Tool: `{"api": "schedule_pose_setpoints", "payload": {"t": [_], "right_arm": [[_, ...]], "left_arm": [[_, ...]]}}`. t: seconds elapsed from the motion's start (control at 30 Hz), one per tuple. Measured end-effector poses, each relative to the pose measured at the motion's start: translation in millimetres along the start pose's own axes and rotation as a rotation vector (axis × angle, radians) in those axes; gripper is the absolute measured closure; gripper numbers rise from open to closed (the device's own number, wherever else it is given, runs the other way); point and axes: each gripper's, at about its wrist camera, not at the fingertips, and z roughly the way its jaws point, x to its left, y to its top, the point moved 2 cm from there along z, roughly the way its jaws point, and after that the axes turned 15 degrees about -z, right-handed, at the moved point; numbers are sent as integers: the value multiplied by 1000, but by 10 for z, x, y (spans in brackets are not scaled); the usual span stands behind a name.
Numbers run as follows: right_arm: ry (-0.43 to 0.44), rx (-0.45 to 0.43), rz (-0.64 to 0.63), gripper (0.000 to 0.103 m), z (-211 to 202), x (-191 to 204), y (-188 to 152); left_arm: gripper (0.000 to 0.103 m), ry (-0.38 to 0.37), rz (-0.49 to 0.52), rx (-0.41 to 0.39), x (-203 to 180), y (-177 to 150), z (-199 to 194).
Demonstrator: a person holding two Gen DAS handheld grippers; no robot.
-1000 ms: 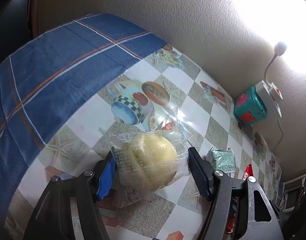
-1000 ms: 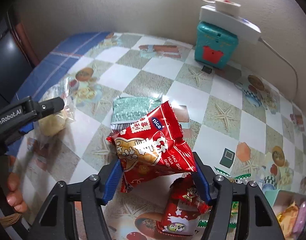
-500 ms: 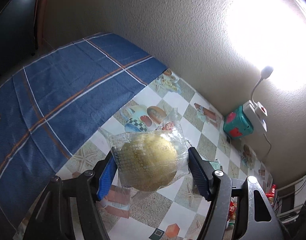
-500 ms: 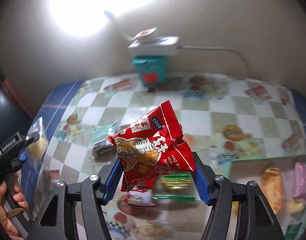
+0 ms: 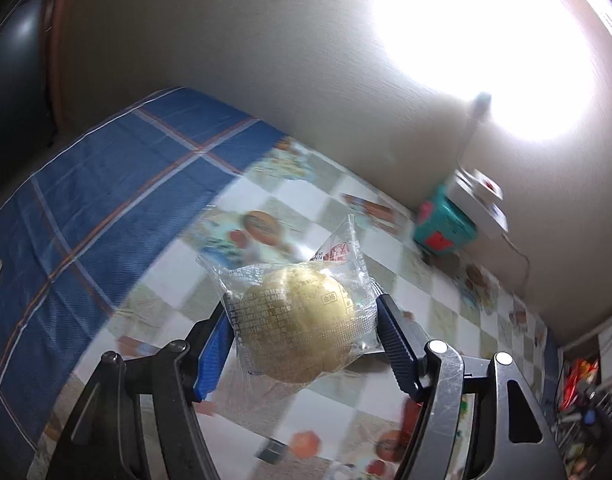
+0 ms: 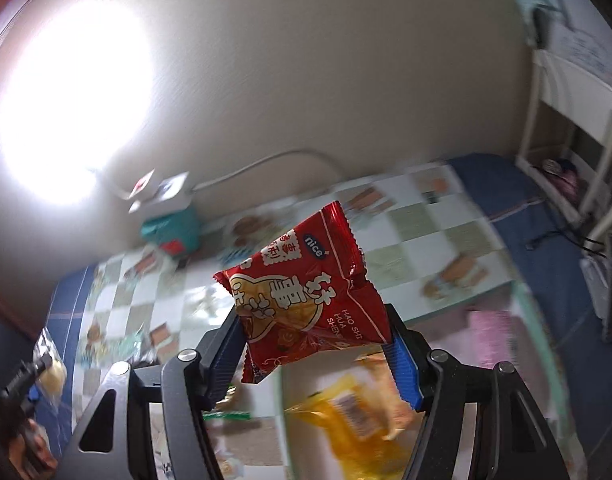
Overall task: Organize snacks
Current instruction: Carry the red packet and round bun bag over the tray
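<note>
My left gripper [image 5: 301, 336] is shut on a round yellow bun in a clear wrapper [image 5: 297, 320], held up above the checkered tablecloth [image 5: 386, 396]. My right gripper [image 6: 314, 340] is shut on a red snack packet [image 6: 306, 300] with white lettering, carried in the air over the near left edge of a pale green bin [image 6: 546, 344]. Inside the bin lie a yellow packet [image 6: 354, 412] and a pink one [image 6: 490, 324], both blurred. In the right wrist view the left gripper with its bun [image 6: 49, 372] shows small at the far left.
A teal box [image 5: 442, 232] with a white power strip [image 5: 482, 204] on top stands against the back wall, beside a glaring lamp. Blue plaid cloth [image 5: 105, 208] covers the table's left end. A green packet [image 6: 125, 348] lies on the table. A white rack [image 6: 566, 120] stands at the far right.
Both grippers have risen with their snacks still gripped. The right one has swung right, from over the loose packets on the table to over the bin, and rolled.
</note>
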Motion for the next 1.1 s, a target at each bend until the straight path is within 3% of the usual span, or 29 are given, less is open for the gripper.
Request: {"api": "schedule_pose_setpoints", "payload": {"t": [0.23, 0.47, 0.77, 1.1], "right_arm": [[-71, -37, 87, 35, -416, -426, 35], [-95, -57, 199, 35, -840, -834, -122], [-172, 4, 242, 35, -1094, -1201, -475], [-108, 73, 289, 34, -1017, -1425, -860]], "left_arm": [[33, -81, 145, 98, -889, -480, -88], [33, -148, 236, 148, -1594, -962, -482], [33, -166, 301, 224, -1904, -1628, -735], [33, -137, 329, 274, -1907, -2104, -810]]}}
